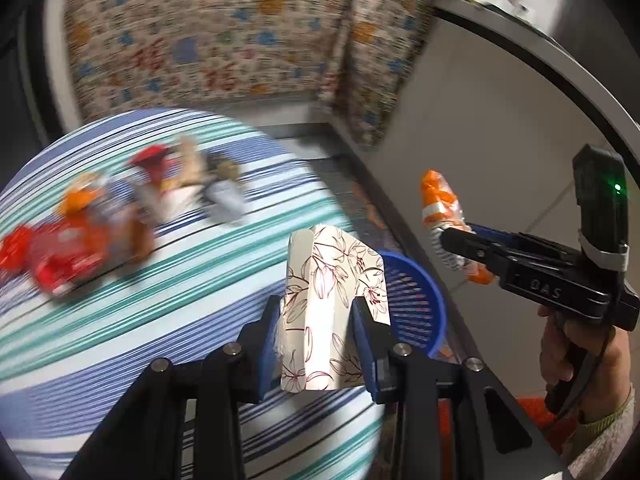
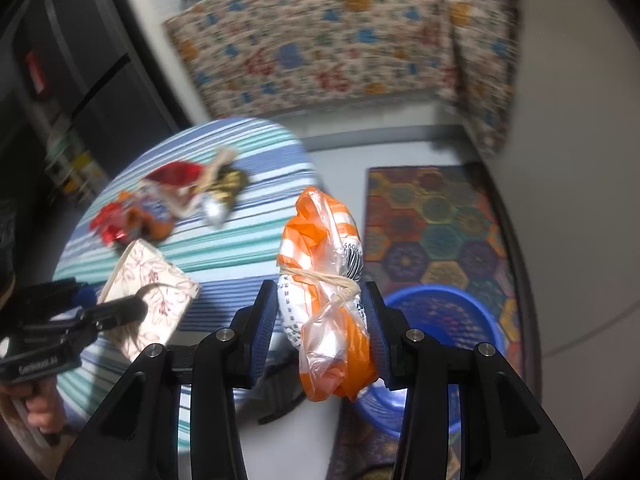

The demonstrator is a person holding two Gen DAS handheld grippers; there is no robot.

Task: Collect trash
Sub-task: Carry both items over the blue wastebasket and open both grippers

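My left gripper (image 1: 316, 320) is shut on a white paper carton with a red flower print (image 1: 332, 304), held above the edge of the round striped table (image 1: 120, 340). That carton (image 2: 154, 288) and the left gripper (image 2: 116, 312) also show at the left of the right wrist view. My right gripper (image 2: 324, 312) is shut on an orange-and-white plastic bag bundle tied with string (image 2: 324, 280); the bundle (image 1: 440, 212) hangs off the table to the right. A blue plastic basket (image 2: 436, 344) stands on the floor below; its rim (image 1: 424, 292) shows behind the carton. More wrappers (image 1: 92, 236) lie on the table.
A patterned fabric-covered cabinet (image 1: 208, 44) stands behind the table. A colourful hexagon rug (image 2: 432, 220) lies under the basket. A person's hand (image 1: 576, 356) holds the right gripper's handle. Dark shelving (image 2: 48, 120) is at the far left. A white wall (image 1: 472, 120) rises on the right.
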